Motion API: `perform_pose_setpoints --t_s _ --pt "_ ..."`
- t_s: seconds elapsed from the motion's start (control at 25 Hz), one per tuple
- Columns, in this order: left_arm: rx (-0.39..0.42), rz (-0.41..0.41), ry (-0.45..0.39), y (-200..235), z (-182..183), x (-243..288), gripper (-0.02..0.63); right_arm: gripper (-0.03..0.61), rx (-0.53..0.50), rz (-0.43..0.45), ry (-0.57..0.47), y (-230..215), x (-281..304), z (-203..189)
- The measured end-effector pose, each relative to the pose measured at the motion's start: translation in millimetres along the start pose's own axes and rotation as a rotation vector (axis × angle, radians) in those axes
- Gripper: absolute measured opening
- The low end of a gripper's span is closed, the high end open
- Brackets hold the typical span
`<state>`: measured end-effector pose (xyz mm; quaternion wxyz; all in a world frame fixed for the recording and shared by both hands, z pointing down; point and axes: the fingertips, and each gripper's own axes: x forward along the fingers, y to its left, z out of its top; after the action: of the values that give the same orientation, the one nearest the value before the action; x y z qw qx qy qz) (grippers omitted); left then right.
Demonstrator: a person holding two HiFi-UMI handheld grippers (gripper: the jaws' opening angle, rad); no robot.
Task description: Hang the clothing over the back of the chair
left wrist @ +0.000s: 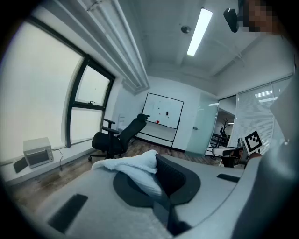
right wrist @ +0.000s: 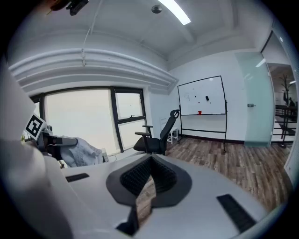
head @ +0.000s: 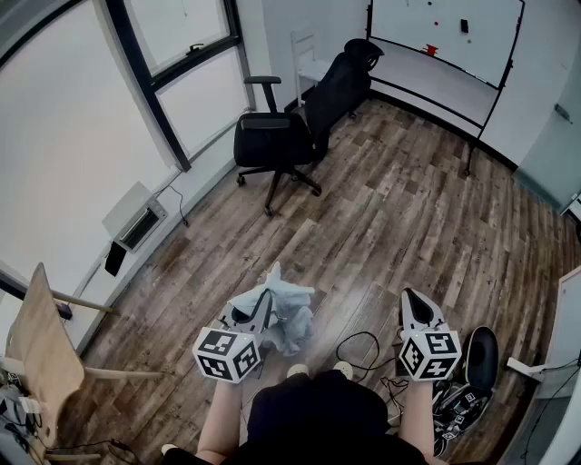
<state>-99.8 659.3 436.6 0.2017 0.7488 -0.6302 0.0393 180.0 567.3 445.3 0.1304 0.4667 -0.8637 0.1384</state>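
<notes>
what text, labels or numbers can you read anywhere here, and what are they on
No readable text in any view.
left marker cube and right marker cube: black-and-white square patterns only, no letters or digits.
whiteboard: a few small marks and a red item, too small to read.
grey box by the window: no legible label.
</notes>
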Motion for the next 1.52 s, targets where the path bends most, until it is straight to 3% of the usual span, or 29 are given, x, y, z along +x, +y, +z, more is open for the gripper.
perform_pose_setpoints --t_s 0.48,0.88,1.12,1.52 --pt "-0.039 0.027 -0.041 48 0 -50 0.014 0.000 0.022 -0.006 -0.025 63 -4 -6" --pt "-0.046 0.005 0.016 67 -26 -62 0.014 0.000 0.050 -0.047 0.021 90 -14 -34" --pt "-0.059 0.002 0.031 73 -30 -54 0.014 0.000 0.054 -0.044 0.035 90 -7 -36" --pt "-0.065 0.031 0.005 92 3 13 0.015 0.000 0.028 0.006 0.011 58 70 10"
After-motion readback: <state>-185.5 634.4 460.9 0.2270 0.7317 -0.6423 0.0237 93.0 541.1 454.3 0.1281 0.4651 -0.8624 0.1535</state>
